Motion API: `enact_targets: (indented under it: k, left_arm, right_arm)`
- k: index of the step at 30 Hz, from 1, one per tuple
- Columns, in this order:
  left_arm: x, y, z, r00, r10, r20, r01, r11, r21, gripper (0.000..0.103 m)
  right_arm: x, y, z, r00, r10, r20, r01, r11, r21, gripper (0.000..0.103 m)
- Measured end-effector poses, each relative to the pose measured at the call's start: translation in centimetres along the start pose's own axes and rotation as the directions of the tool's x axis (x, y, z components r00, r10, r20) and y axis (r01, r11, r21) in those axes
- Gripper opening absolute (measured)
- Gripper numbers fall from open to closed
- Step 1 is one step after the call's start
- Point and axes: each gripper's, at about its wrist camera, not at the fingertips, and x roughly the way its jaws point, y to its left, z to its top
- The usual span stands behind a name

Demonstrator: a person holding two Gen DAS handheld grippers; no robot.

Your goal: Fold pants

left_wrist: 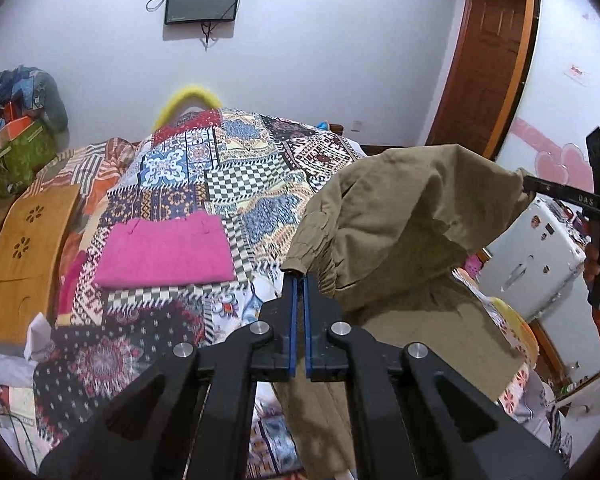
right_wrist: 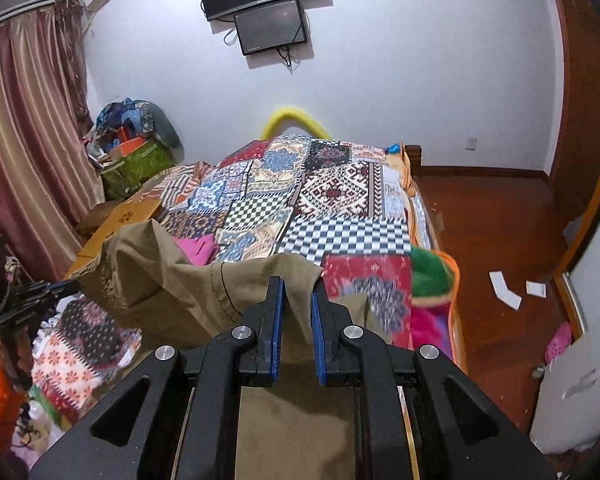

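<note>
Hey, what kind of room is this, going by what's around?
Most likely a bedroom in a home: a bed under a patchwork quilt fills the middle, striped curtains hang at one side, and two screens are mounted on the wall above it.

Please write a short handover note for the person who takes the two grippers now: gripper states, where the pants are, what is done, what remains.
Left gripper: shut on the gathered waistband of the khaki cotton pants.
Right gripper: shut on the other end of the waistband.
Pants: hanging between both grippers above the patchwork bedspread.
Done: a folded pink garment lies on the bed.
Left: lay the pants flat and fold them.
</note>
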Motion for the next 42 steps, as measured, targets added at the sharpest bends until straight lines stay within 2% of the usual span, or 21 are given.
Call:
enact_targets:
  k: [6,13,22,26,27,28,30,32,35,42]
  left_arm:
    - [-2.4,-0.5,-2.7,1.0,-0.02,0.012,0.02,1.0,-0.016,0.0]
    - [-2.1,-1.1,-5.8,0.998,-0.013,-0.066,0.013,1.0,-0.008,0.0]
    - [-0.6,0.4,-8.2,0.988,0.05,-0.145,-0.056,0.998,-0.038,0.005]
    - [0.3,1.1,-8.7,0.984,0.053,-0.169,-0.066,0.995,-0.071,0.02]
    - [0.4,1.2,-8.8,0.984,0.052,-0.173,-0.066,0.995,-0.077,0.027]
    - [0.5,1.1,-9.0,0.983,0.052,-0.173,-0.067,0.995,-0.079,0.03]
    - [0.7,1.0,-9.3,0.984,0.047,-0.172,-0.062,0.995,-0.084,0.044]
    - [0.9,0.9,-9.5,0.983,0.032,-0.182,-0.05,0.994,-0.094,0.051]
    - [1.6,0.8,-10.1,0.978,0.009,-0.209,-0.033,0.993,-0.112,0.051]
    - [2.3,0.3,-11.4,0.97,-0.024,-0.244,-0.007,0.992,-0.127,0.051]
  right_arm:
    - [-2.1,0.2,-3.8,1.0,0.013,-0.01,-0.013,1.0,0.02,0.012]
    - [-2.7,0.6,-8.0,0.999,0.013,-0.051,-0.011,0.999,0.044,0.012]
    - [-2.8,-0.8,-12.7,0.994,-0.004,-0.107,0.016,0.993,0.114,0.012]
    - [-2.5,-1.2,-15.0,0.99,-0.018,-0.139,0.038,0.989,0.142,0.012]
    - [-2.4,-1.3,-15.3,0.989,-0.022,-0.145,0.043,0.988,0.146,0.01]
    - [-2.3,-1.4,-15.8,0.988,-0.028,-0.153,0.052,0.987,0.154,0.01]
    - [-2.1,-1.8,-16.6,0.985,-0.031,-0.168,0.061,0.983,0.173,0.01]
    - [-1.9,-2.1,-17.2,0.984,-0.022,-0.179,0.058,0.978,0.199,0.01]
    - [-1.5,-2.3,-18.0,0.979,-0.02,-0.201,0.064,0.974,0.217,0.01]
    - [-0.9,-1.9,-19.0,0.968,-0.079,-0.238,0.123,0.977,0.176,0.01]
